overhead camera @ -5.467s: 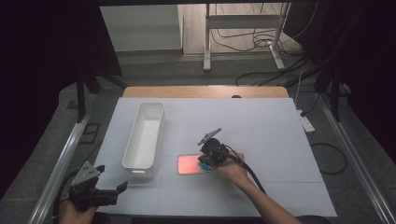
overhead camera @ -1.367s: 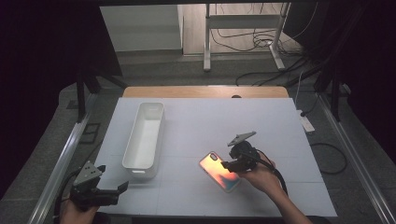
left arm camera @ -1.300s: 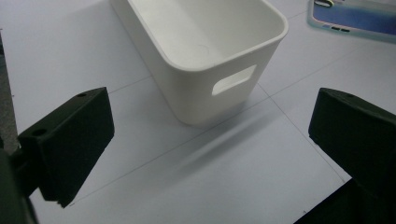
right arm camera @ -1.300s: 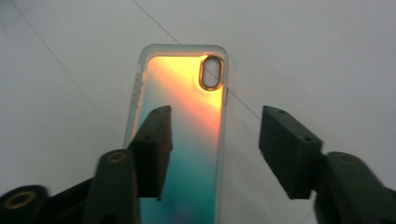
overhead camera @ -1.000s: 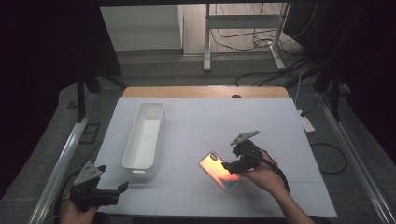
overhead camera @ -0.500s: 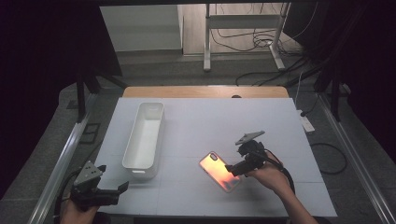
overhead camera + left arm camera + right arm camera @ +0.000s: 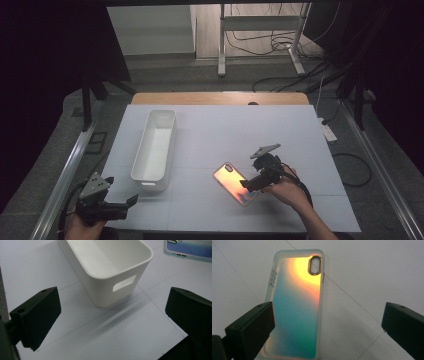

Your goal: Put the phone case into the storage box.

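Phone case flat on the table, right of the bin and well apart from it, angled, likely just set down. Right gripper at the case's near end, jaws just opened wide, nothing pinched between them. Left gripper parked at the near left corner, jaws wide and empty, aimed at the bin's short end, probably waiting.

From the right gripper view: case back up, camera cutout at the far end, one jaw overlapping its near corner, contact unclear. From the left gripper view: bin empty, handle slot facing the jaws. From the high view: overall spacing.
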A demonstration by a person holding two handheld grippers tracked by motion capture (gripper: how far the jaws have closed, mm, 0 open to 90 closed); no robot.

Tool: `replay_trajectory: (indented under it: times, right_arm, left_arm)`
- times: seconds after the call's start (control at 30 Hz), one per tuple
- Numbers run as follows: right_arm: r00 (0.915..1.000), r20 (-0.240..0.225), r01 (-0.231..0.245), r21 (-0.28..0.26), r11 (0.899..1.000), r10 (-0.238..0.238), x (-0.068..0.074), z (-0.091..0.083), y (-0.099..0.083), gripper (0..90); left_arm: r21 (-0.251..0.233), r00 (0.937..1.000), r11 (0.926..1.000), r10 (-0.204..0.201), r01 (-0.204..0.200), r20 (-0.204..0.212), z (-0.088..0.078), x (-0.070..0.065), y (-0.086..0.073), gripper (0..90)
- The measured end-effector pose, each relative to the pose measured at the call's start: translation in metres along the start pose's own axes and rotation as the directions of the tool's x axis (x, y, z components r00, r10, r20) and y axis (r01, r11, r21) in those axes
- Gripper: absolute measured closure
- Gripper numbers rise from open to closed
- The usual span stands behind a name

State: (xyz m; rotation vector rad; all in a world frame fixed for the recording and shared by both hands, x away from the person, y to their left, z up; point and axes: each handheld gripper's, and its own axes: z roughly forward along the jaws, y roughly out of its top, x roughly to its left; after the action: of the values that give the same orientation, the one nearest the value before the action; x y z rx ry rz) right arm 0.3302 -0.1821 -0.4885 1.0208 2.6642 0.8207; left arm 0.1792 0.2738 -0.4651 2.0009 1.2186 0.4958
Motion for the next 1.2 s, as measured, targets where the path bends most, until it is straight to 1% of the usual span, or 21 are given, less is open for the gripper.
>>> replay_trajectory:
  times: [0.03,0.37,0.47,0.5,0.53,0.57,0.63,0.77,0.8,0.83,0.87,0.97,1.0,1.03,1.07,1.1,1.2]
  right_arm:
    - [1.0,-0.001,0.008,0.007,1.0,-0.008,0.0,0.002,-0.001,0.0]
    - [0.9997,0.004,0.022,0.075,0.997,-0.023,-0.001,0.02,-0.011,0.0]
    - [0.999,0.023,0.037,0.102,0.994,-0.039,-0.001,0.024,-0.012,0.0]
    - [0.999,0.023,0.037,0.102,0.994,-0.039,-0.001,0.024,-0.012,0.0]
    - [0.9986,0.029,0.04,0.116,0.992,-0.044,-0.001,0.027,-0.013,0.0]
    - [0.9985,0.029,0.042,0.109,0.993,-0.046,-0.001,0.027,-0.014,0.0]
    - [0.9985,0.04,0.033,0.113,0.993,-0.037,0.0,0.027,-0.013,0.0]
    - [0.9987,0.038,0.03,0.126,0.992,-0.035,0.0,0.027,-0.012,0.0]
    - [0.9986,0.039,0.031,0.128,0.991,-0.036,0.001,0.027,-0.011,1.6]
    - [0.9986,0.038,0.031,0.128,0.991,-0.036,0.001,0.025,-0.011,6.4]
    - [0.9986,0.038,0.031,0.128,0.991,-0.036,0.001,0.025,-0.011,6.4]
    - [0.9987,0.021,0.044,0.12,0.992,-0.047,0.003,0.019,-0.008,27.2]
    - [0.9989,0.018,0.042,0.119,0.992,-0.044,0.003,0.019,-0.008,33.4]
    - [0.9989,0.018,0.042,0.119,0.992,-0.044,0.003,0.019,-0.008,33.4]
    - [0.999,0.016,0.04,0.121,0.992,-0.042,0.003,0.017,-0.007,41.0]
    - [0.9989,0.0,0.047,0.119,0.992,-0.048,0.002,0.016,-0.006,47.2]
    - [0.9988,-0.029,0.043,0.126,0.991,-0.04,0.003,0.015,-0.004,64.3]
  left_arm:
    - [0.0,1.0,1.0,0.001,-0.001,0.0,0.0,0.0,0.0,1.1]
    - [0.0,1.0,1.0,0.002,-0.002,-0.001,0.0,0.0,0.0,1.1]
    - [-0.001,1.0,1.0,0.003,-0.003,-0.001,0.0,0.0,0.0,1.1]
    - [-0.001,1.0,1.0,0.003,-0.003,-0.001,0.0,0.0,0.0,1.1]
    - [-0.002,1.0,1.0,0.003,-0.003,-0.001,0.0,0.0,0.0,1.1]
    - [-0.002,1.0,1.0,0.003,-0.003,-0.001,0.0,0.0,0.0,1.1]
    - [-0.003,1.0,1.0,0.003,-0.003,0.0,0.0,0.0,0.0,1.1]
    - [-0.001,1.0,1.0,0.005,-0.005,-0.001,0.0,-0.001,0.0,1.1]
    - [-0.001,1.0,1.0,0.005,-0.005,-0.002,0.0,-0.001,0.0,1.1]
    - [0.0,1.0,1.0,0.005,-0.005,-0.002,0.0,-0.001,0.0,1.1]
    - [0.0,1.0,1.0,0.005,-0.005,-0.002,0.0,-0.001,0.0,1.1]
    - [0.0,1.0,1.0,0.005,-0.005,-0.002,0.0,-0.001,0.0,1.1]
    - [0.0,1.0,1.0,0.007,-0.007,-0.004,0.0,-0.001,0.0,1.1]
    - [0.0,1.0,1.0,0.007,-0.007,-0.004,0.0,-0.001,0.0,1.1]
    - [0.002,1.0,1.0,0.008,-0.008,-0.004,0.0,-0.001,0.0,1.1]
    - [0.002,0.9999,1.0,0.009,-0.009,-0.004,0.0,-0.001,0.0,1.1]
    - [0.003,0.9999,1.0,0.009,-0.009,-0.005,0.0,-0.001,0.0,1.1]
